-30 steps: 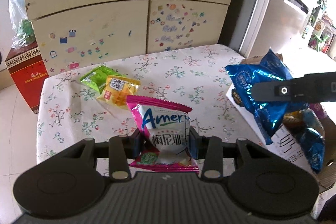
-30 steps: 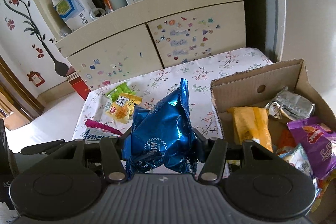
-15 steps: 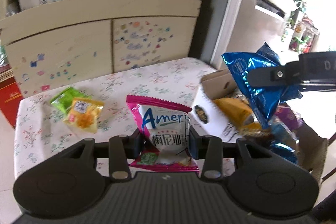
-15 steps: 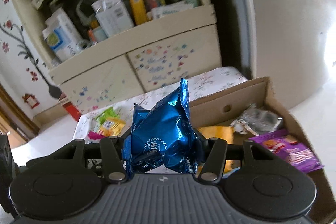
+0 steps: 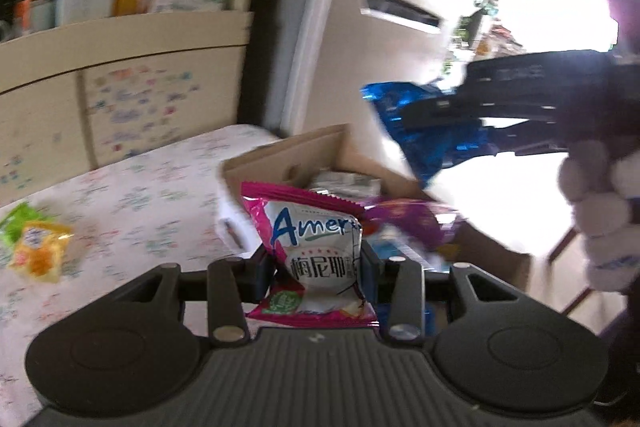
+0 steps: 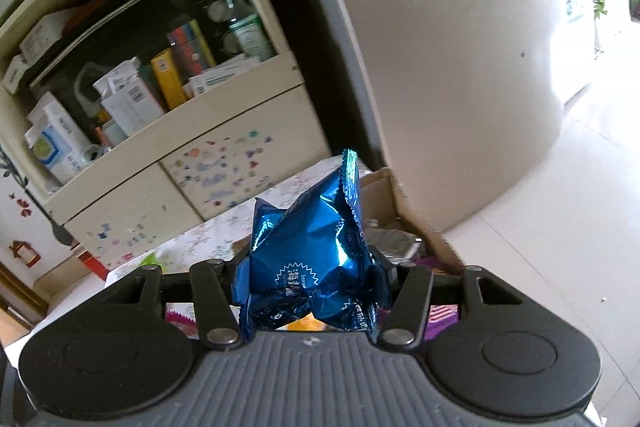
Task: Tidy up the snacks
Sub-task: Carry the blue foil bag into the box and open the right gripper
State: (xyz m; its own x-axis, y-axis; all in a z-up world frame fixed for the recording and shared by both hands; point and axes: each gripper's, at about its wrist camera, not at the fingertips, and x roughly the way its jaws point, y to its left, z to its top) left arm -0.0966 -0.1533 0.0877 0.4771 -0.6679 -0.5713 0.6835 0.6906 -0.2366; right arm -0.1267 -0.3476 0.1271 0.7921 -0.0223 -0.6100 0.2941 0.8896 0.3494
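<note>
Both claws were loaded. My left claw (image 5: 314,273) was clenched on a pink-edged white plastic snack packet (image 5: 316,247) with blue lettering, the pads pinching its lower half so the printed face stood upright ahead of the camera. My right claw (image 6: 312,285) was clamped on a crumpled, shiny blue foil snack bag (image 6: 310,255), squeezed at its middle so the sealed top stuck up above the fingers. Gripping each one low down left the bulk of the pack free to fall clear on release, I judged.

Seen from the left wrist, the open brown cardboard box (image 5: 280,155) sat at the right edge of the floral-clothed surface (image 5: 140,195), already holding several packs, a purple one (image 5: 404,219) on top. The pink packet hung in front of the box's near wall, while the blue bag was held up above the box's far right side. From the right wrist only the box's far corner showed behind the blue bag.

A green sachet (image 5: 16,223) and a yellow sachet (image 5: 38,255) lay touching each other near the left edge of the surface, well apart from the box, still to be collected. I reckoned the step in hand was carrying both packs over the box to drop them in.
</note>
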